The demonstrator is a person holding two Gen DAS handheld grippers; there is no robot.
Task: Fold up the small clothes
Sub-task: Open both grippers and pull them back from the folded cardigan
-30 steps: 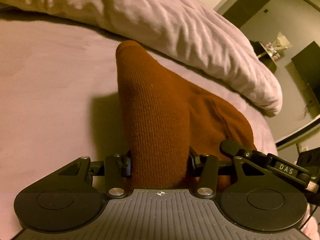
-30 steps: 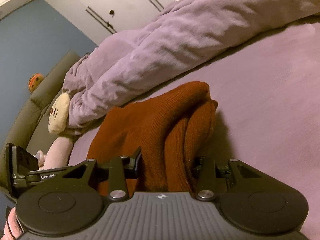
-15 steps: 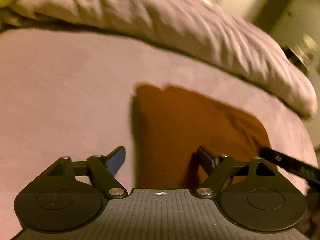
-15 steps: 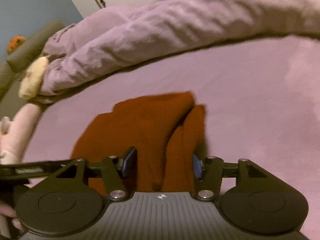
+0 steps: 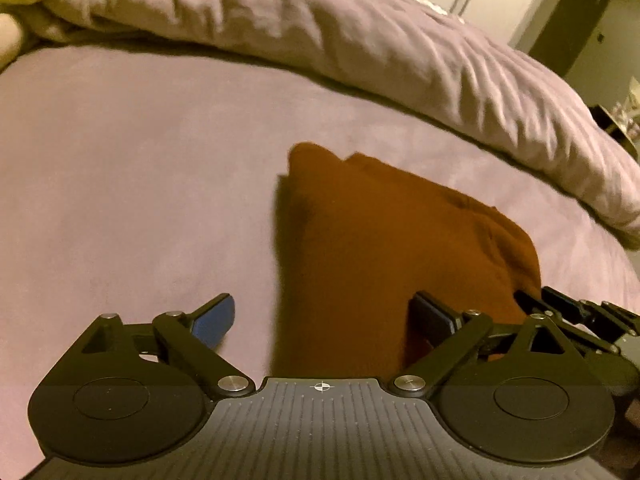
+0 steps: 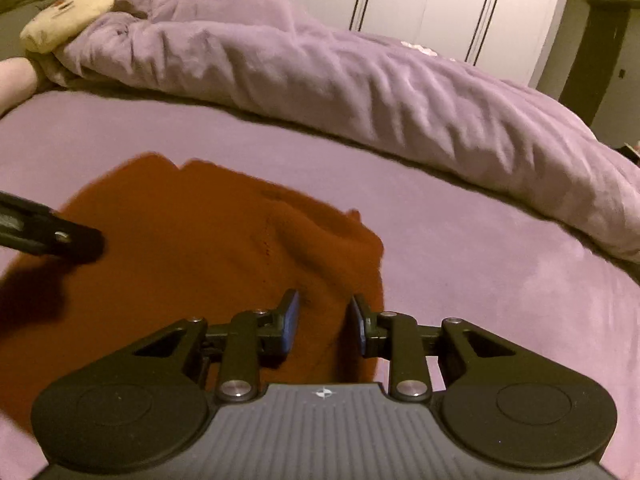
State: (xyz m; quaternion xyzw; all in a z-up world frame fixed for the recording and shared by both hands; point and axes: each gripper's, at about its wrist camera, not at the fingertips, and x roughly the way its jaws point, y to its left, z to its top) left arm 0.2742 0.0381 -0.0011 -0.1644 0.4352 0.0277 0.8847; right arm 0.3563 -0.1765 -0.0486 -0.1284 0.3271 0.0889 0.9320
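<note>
The near edge of the rust-brown knit garment (image 5: 384, 248) passes under the housing of the left tongs (image 5: 322, 320) in the left wrist view, so its front hem is hidden. In the right wrist view the garment (image 6: 192, 248) is smeared by motion blur, its knit texture unreadable, and it runs off the left frame edge and under the right tongs (image 6: 323, 320). The purple duvet (image 6: 360, 80) is cut off at the right edge. A cream plush toy (image 6: 68, 18) lies half buried in the duvet, its face too blurred to read. The items on a small stand (image 5: 624, 116) at the right edge are too small to identify.
</note>
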